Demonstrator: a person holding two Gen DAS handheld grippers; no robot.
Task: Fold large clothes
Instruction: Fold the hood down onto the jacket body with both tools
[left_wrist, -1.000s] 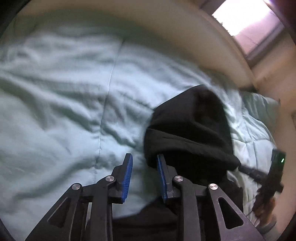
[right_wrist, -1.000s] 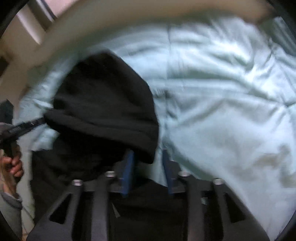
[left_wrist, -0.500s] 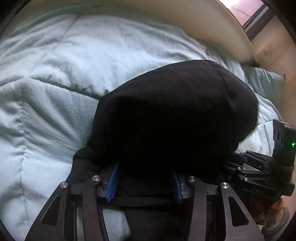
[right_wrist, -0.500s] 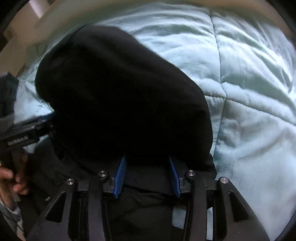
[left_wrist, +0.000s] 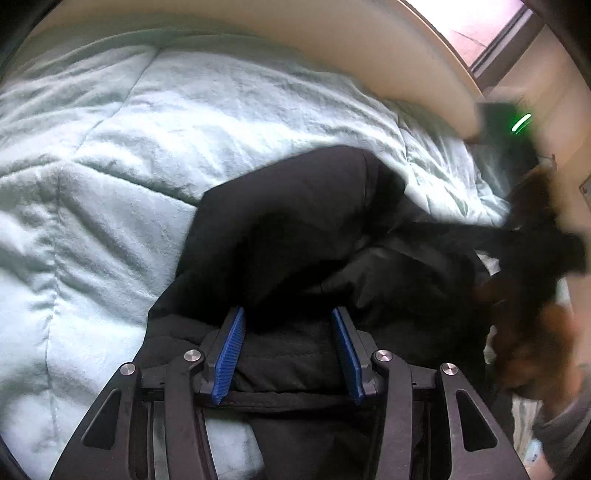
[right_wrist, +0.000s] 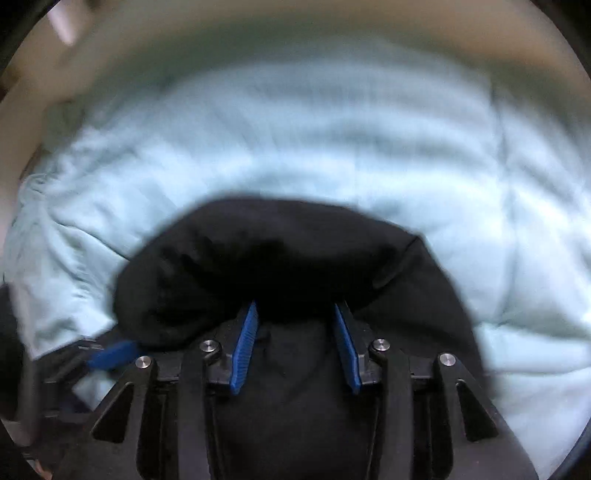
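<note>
A black hooded garment (left_wrist: 295, 229) lies bunched on a pale green quilt (left_wrist: 122, 155). My left gripper (left_wrist: 288, 325) is open, its blue pads on either side of the black cloth just below the hood. My right gripper (right_wrist: 295, 314) is also open over the same garment (right_wrist: 266, 258), with the hood mounded just beyond its fingertips. The right wrist view is motion-blurred. In the left wrist view the right gripper (left_wrist: 535, 243) and the hand holding it are a dark blur at the right edge.
The quilt (right_wrist: 332, 140) covers the bed all around the garment. A beige headboard or wall (left_wrist: 295, 37) curves behind it, with a bright window (left_wrist: 476, 26) at the upper right. The left gripper's blue pad (right_wrist: 110, 356) shows at the lower left of the right wrist view.
Both grippers have opened wide and let the black cloth drop onto the quilt. The right gripper is pulling up and away fast; the hood has slumped flatter.
</note>
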